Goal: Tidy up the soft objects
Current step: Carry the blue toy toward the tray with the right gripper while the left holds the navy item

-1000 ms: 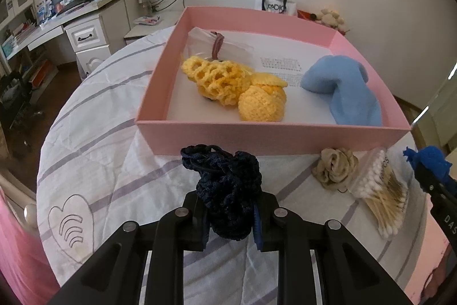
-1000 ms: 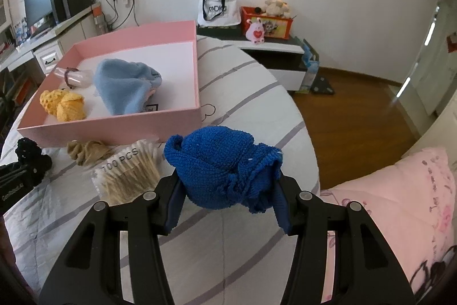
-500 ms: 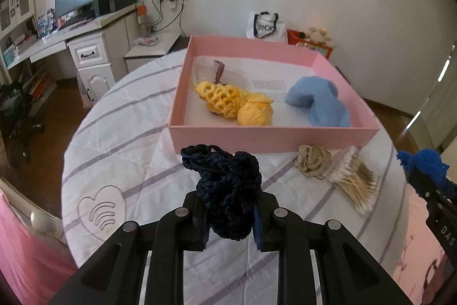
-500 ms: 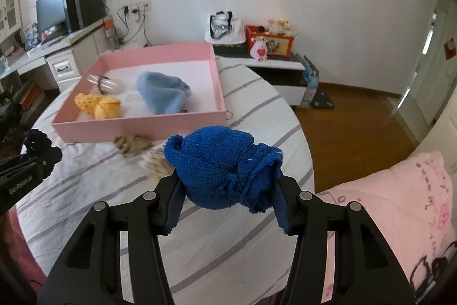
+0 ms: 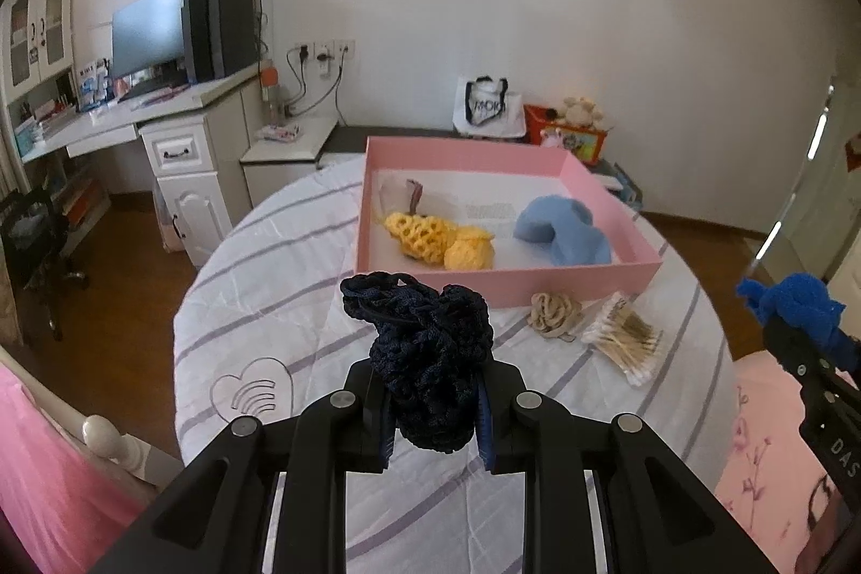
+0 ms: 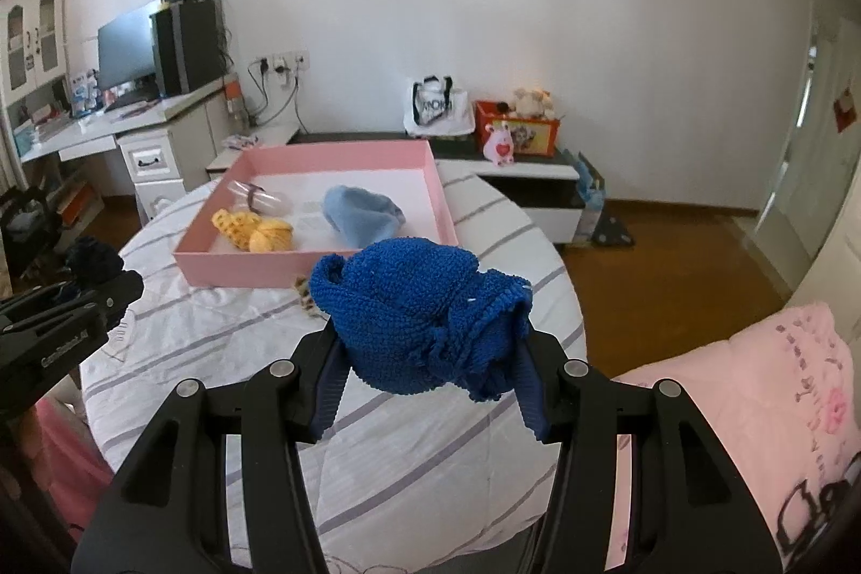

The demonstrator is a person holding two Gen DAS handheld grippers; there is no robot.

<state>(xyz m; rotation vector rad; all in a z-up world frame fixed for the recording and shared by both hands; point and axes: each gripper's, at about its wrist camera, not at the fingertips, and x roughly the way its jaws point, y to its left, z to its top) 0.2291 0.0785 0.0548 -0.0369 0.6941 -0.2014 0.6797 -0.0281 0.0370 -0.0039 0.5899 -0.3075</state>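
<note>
My left gripper (image 5: 433, 418) is shut on a dark navy knitted piece (image 5: 425, 353), held high above the round table (image 5: 269, 305). My right gripper (image 6: 428, 385) is shut on a bright blue knitted piece (image 6: 425, 310), also held well above the table; it shows at the right edge of the left wrist view (image 5: 791, 310). The pink box (image 5: 506, 289) sits at the table's far side and holds a yellow crocheted item (image 5: 441, 240), a light blue soft item (image 5: 562, 229) and a clear bag (image 5: 401, 197).
A beige scrunchie (image 5: 554, 313) and a pack of cotton swabs (image 5: 624, 342) lie on the table in front of the box. A pink bed (image 6: 753, 412) lies at the right. A desk with a monitor (image 5: 150, 36) stands at the left, and a low cabinet (image 6: 511, 176) behind the table.
Both grippers have pulled back and up from the table with their knitted pieces still held. The box and table now look farther away and smaller.
</note>
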